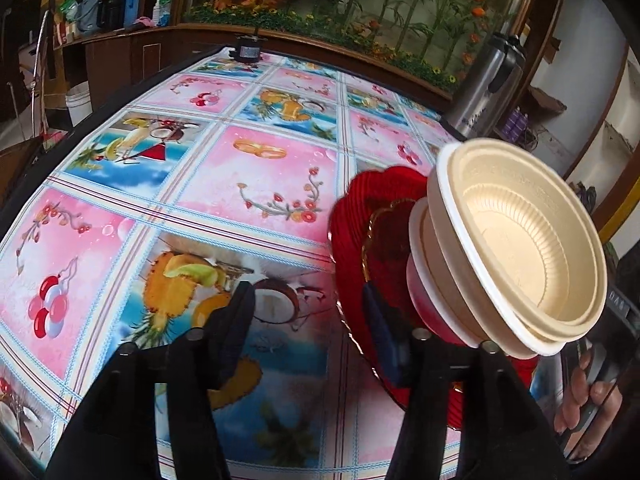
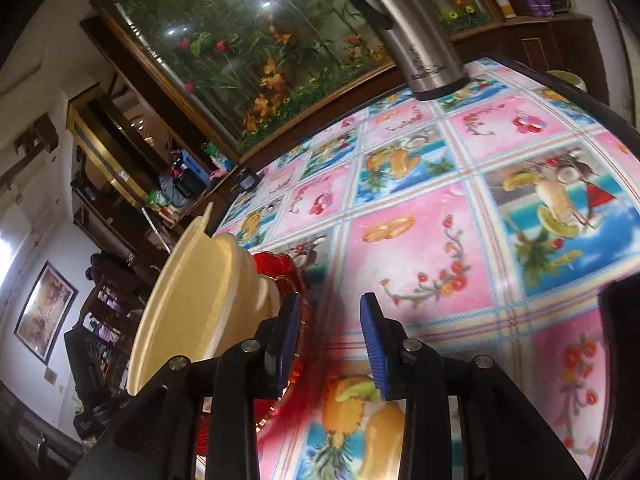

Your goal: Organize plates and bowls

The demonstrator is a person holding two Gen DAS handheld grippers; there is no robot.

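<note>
The lower parts of the red plates (image 1: 376, 216) are hidden behind the left gripper's right finger, and how many plates lie stacked there cannot be counted. The bottom of the stack of cream bowls (image 1: 516, 248) merges with a reddish glare, so its footing on the plates is hard to make out.

The left gripper (image 1: 316, 328) stands wide open, holding nothing; its right finger (image 1: 384, 332) overlaps the near rim of the red plates, though contact cannot be told. The right gripper (image 2: 330, 344) is also parted, gripping nothing; its left pad (image 2: 286, 336) sits just beside the plates' red rim (image 2: 280, 264), with the bowls (image 2: 192, 304) close on that side (they appear tilted in both views, which come from tilted cameras).

The plates and bowls rest toward the right side of the table (image 1: 200, 184), whose fruit-patterned cloth lies bare across the middle and left. A steel thermos jug (image 1: 488, 88) stands at the far right corner, well apart from the stack, and a small dark object (image 1: 246, 50) sits at the far edge.
</note>
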